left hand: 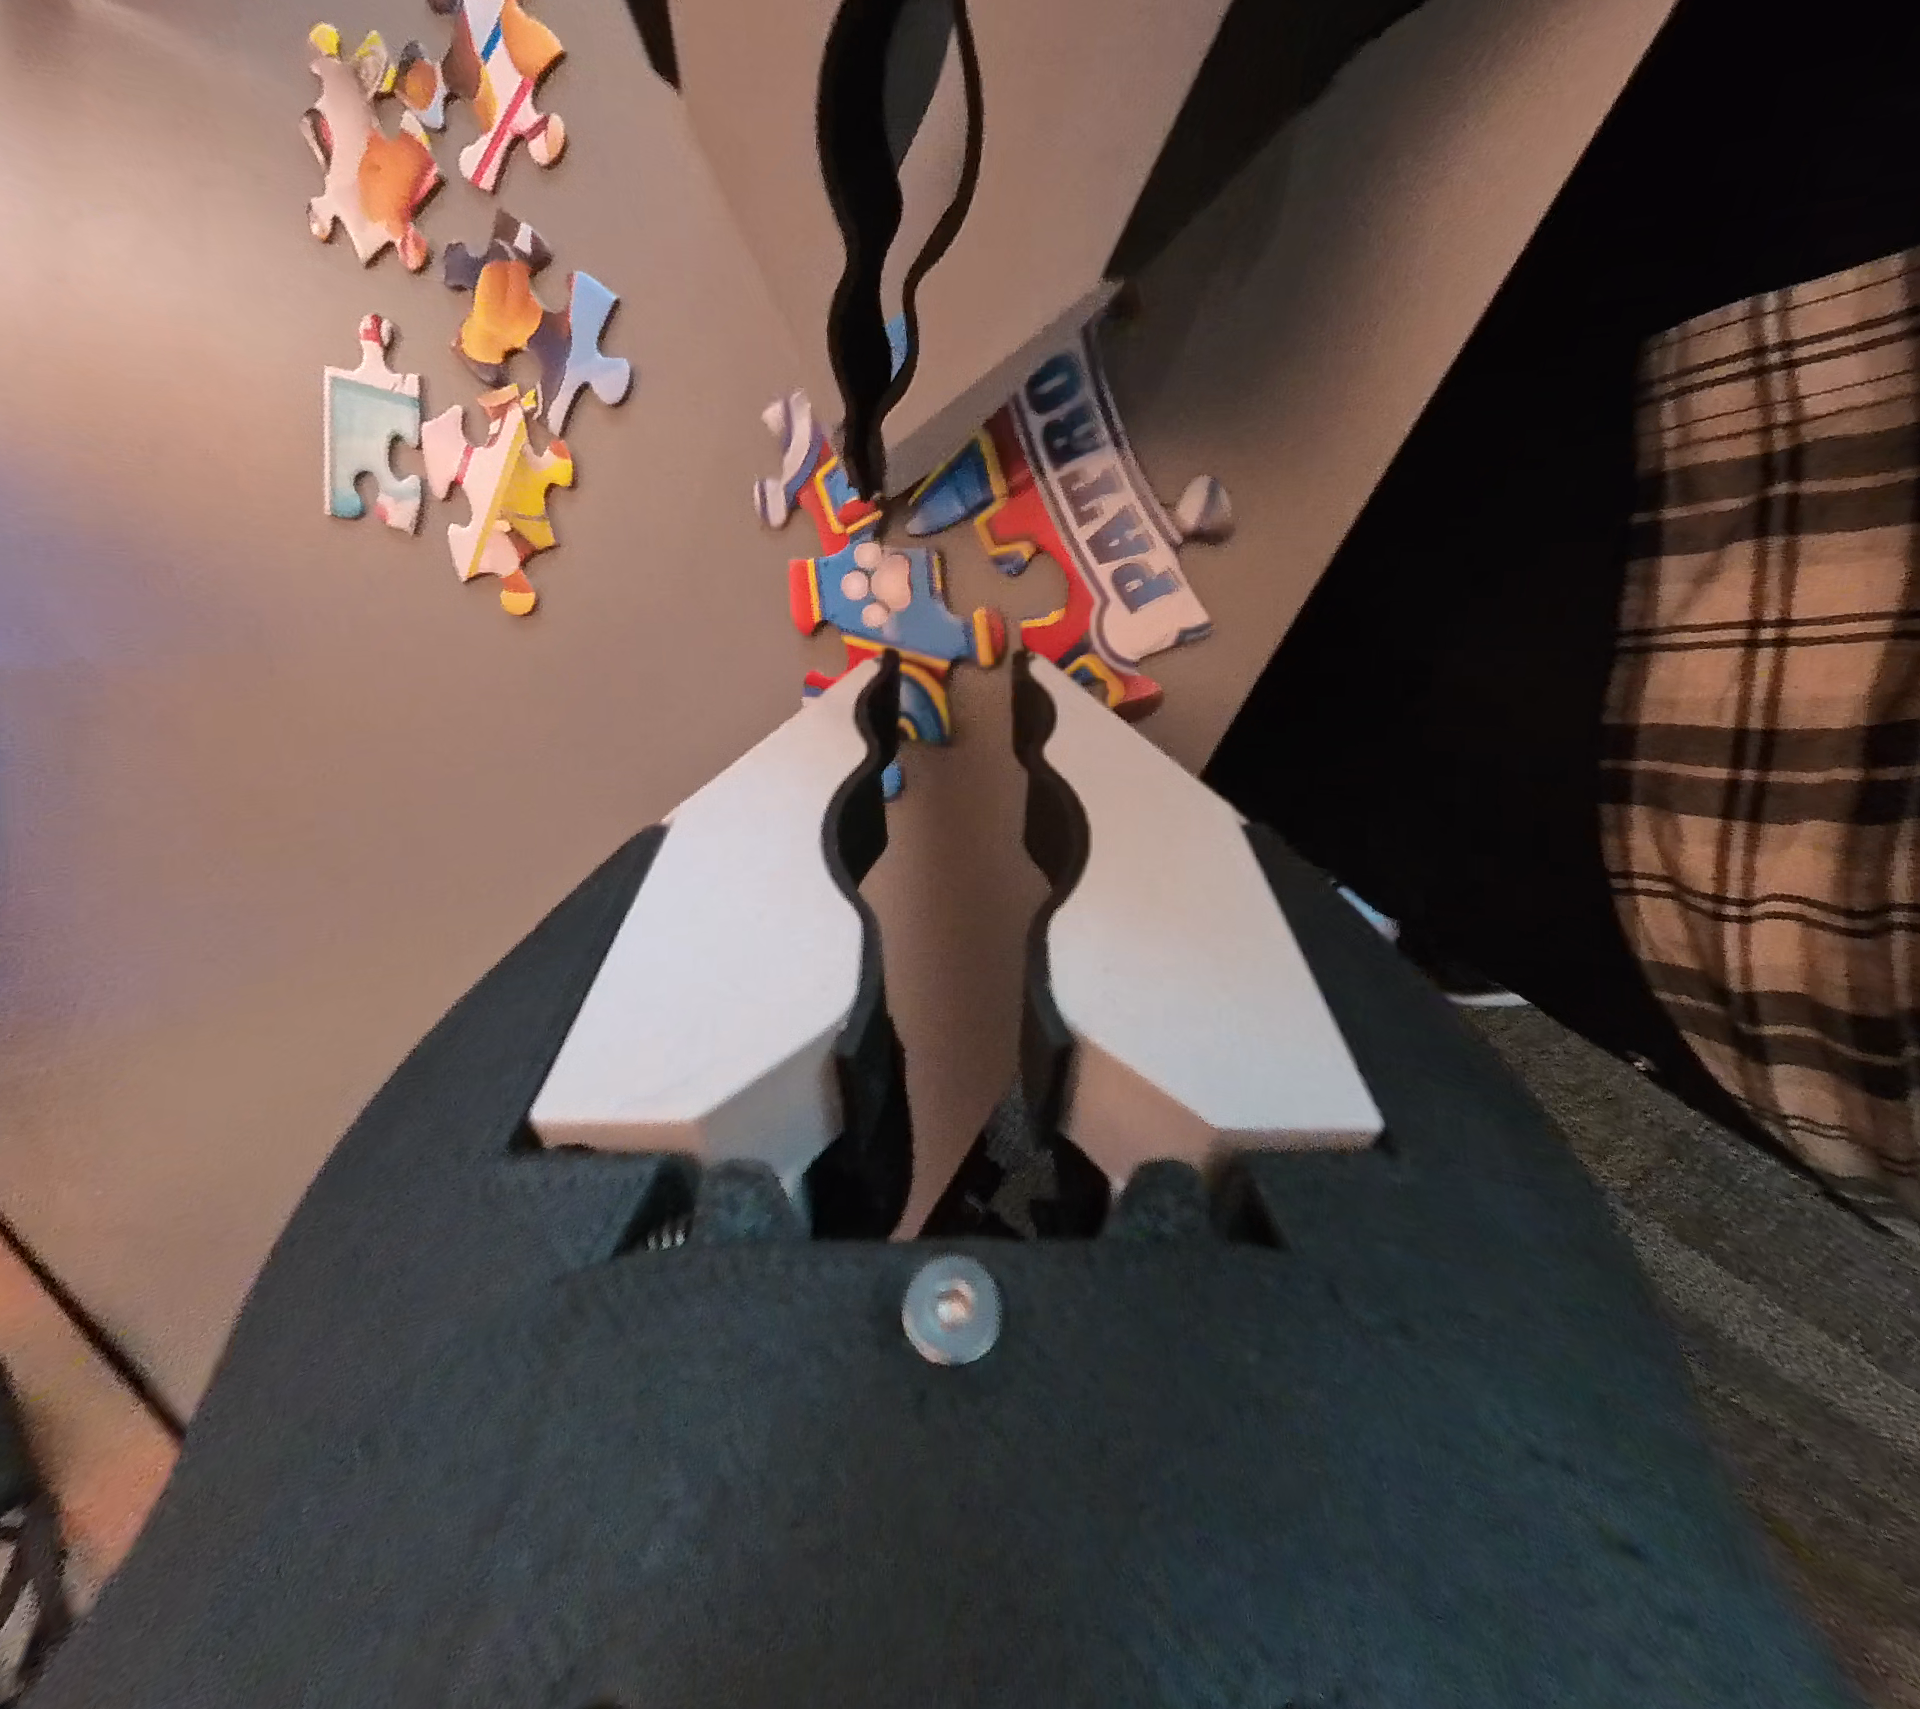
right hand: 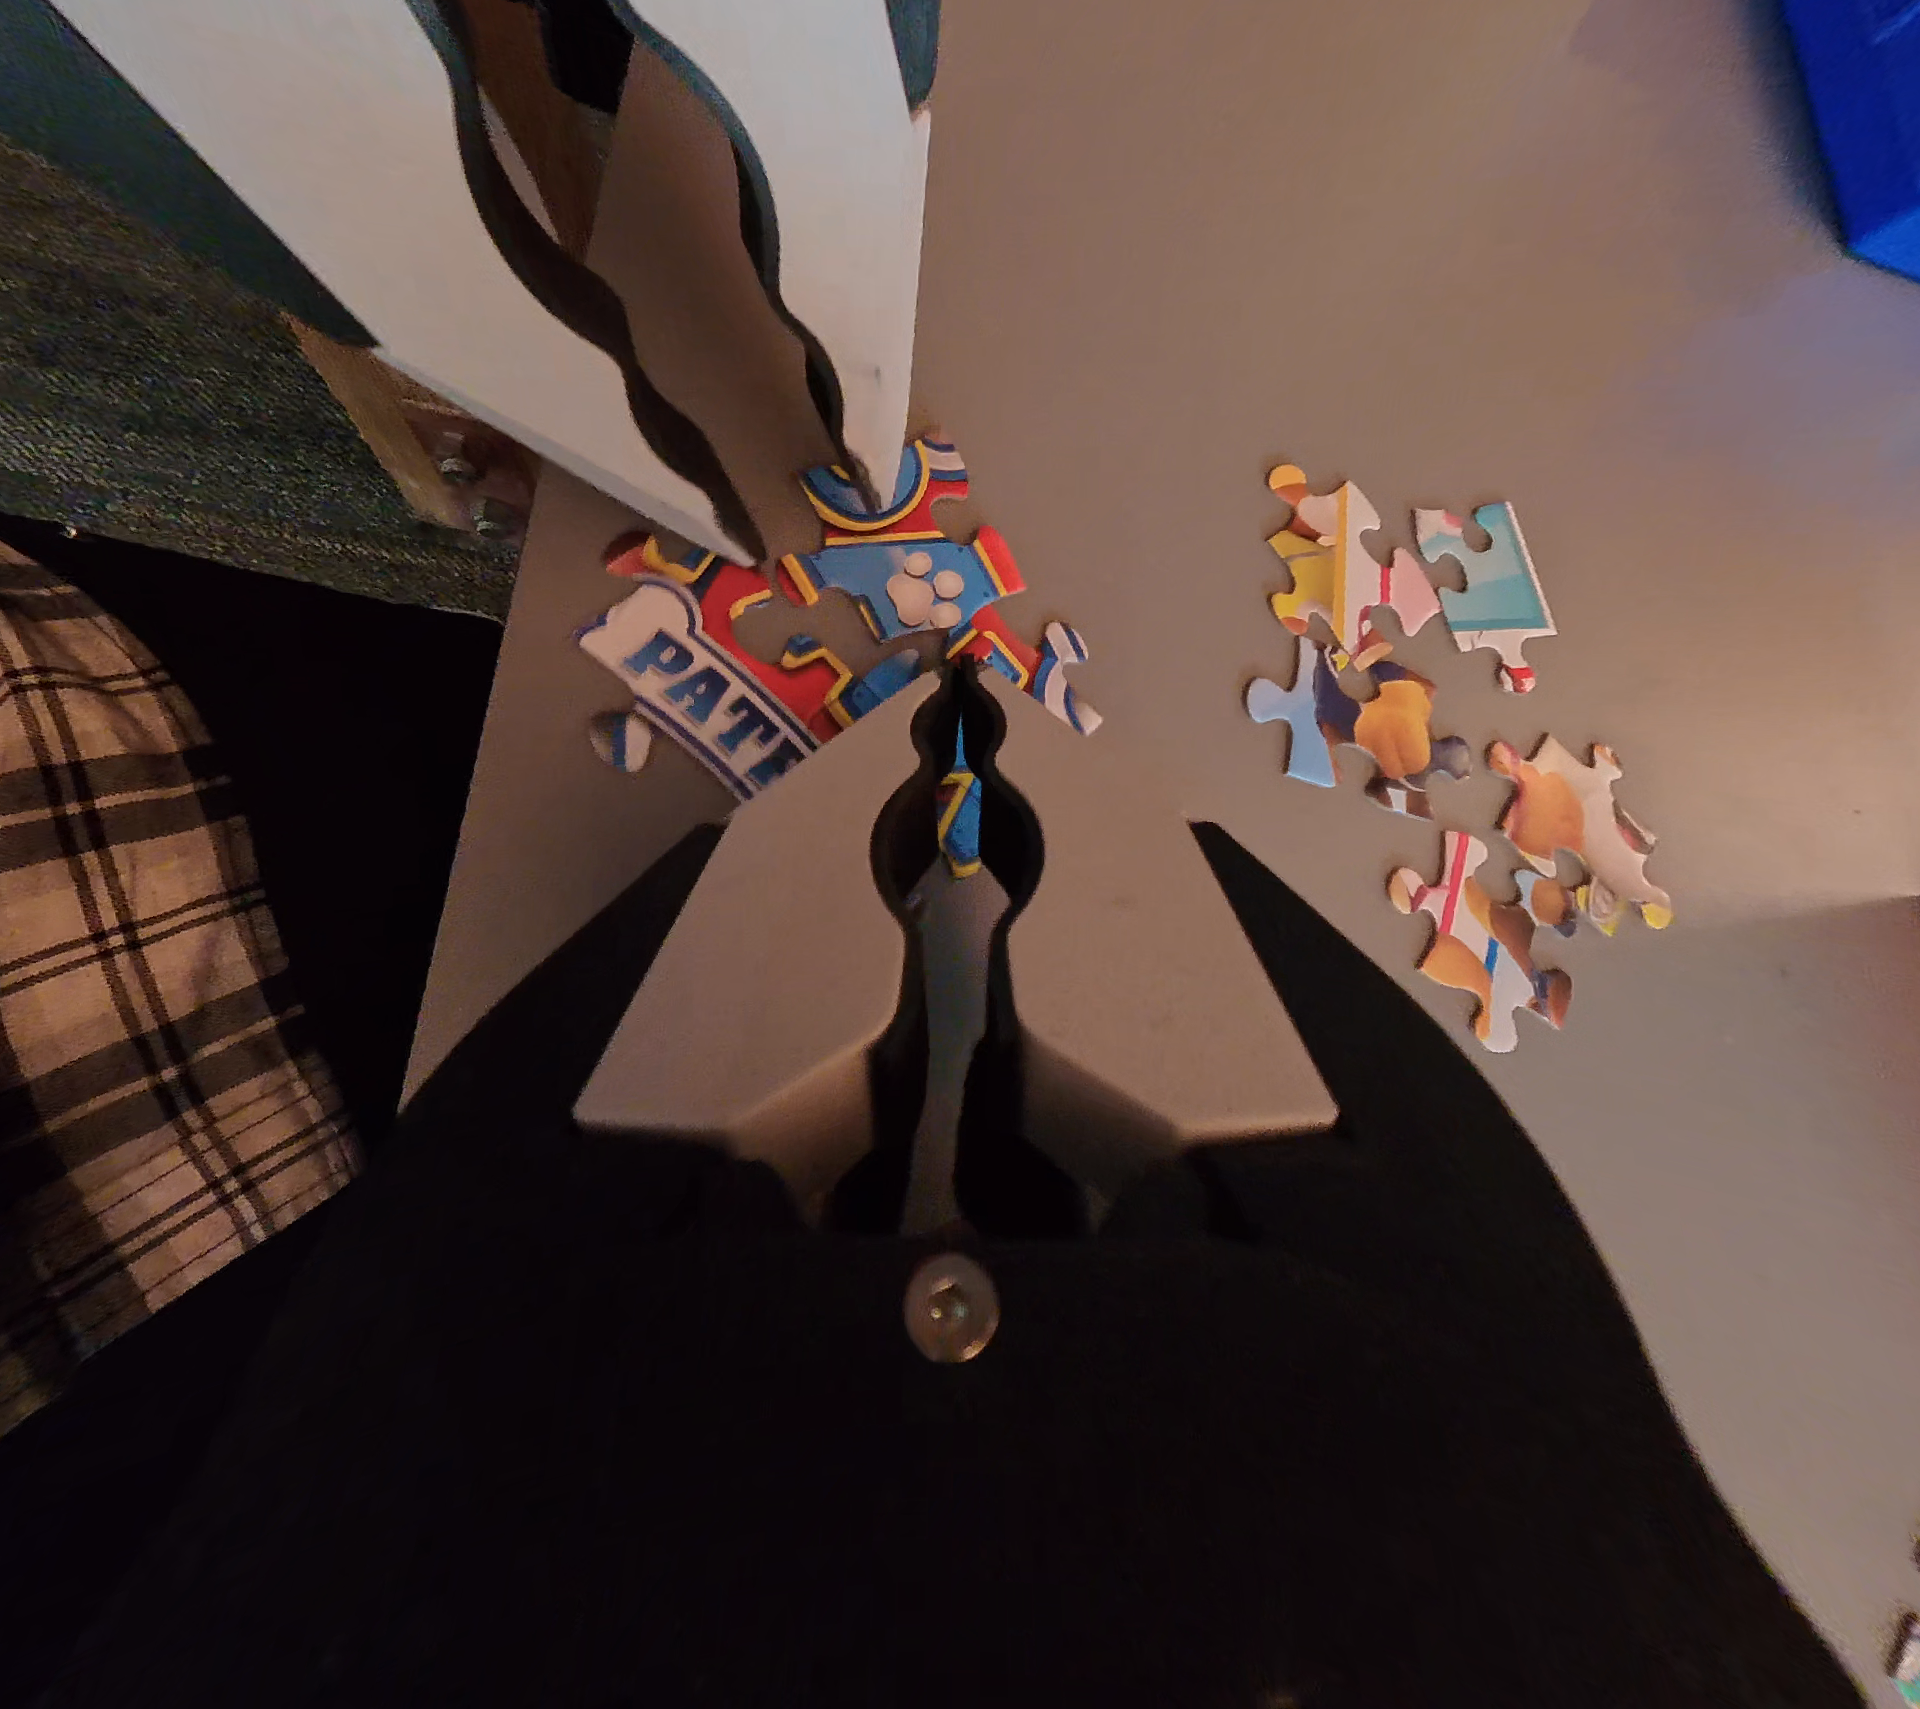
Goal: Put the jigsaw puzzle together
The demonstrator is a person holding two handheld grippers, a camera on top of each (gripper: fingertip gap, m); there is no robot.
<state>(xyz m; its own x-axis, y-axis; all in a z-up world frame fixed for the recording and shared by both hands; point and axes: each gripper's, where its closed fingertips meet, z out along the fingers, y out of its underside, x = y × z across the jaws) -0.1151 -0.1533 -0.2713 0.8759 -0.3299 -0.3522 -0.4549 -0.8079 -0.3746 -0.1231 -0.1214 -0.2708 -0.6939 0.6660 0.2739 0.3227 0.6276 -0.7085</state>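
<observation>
Fingers first: our left fingers [left hand: 954, 672] stand a narrow gap apart and hold nothing, their tips resting at the near edge of the red-and-blue cardboard puzzle piece with the white paw print [left hand: 888, 594]. Our right fingers [right hand: 958, 672] are pinched nearly together on a small blue-and-yellow cardboard piece [right hand: 961, 812], which shows as a sliver between their dark wavy pads.

We judge the step to be seating this held piece into the joined cluster, so it pays to do it gently — lower the piece flat rather than edge-on, line its tab up with the open notch beside the paw piece, and only then let go. The left fingers serve best as a stop: pressing lightly on the paw piece so that the cluster does not slide on the smooth grey surface [right hand: 1351, 257]. Just beyond it lies the red piece with the white-and-blue banner [left hand: 1101, 516], joined in the same cluster near the surface's edge — a hard push could send it over.

Farther off, well apart from the cluster, the loose orange, yellow and pale-blue pieces [left hand: 457, 257] wait in a scattered group.
</observation>
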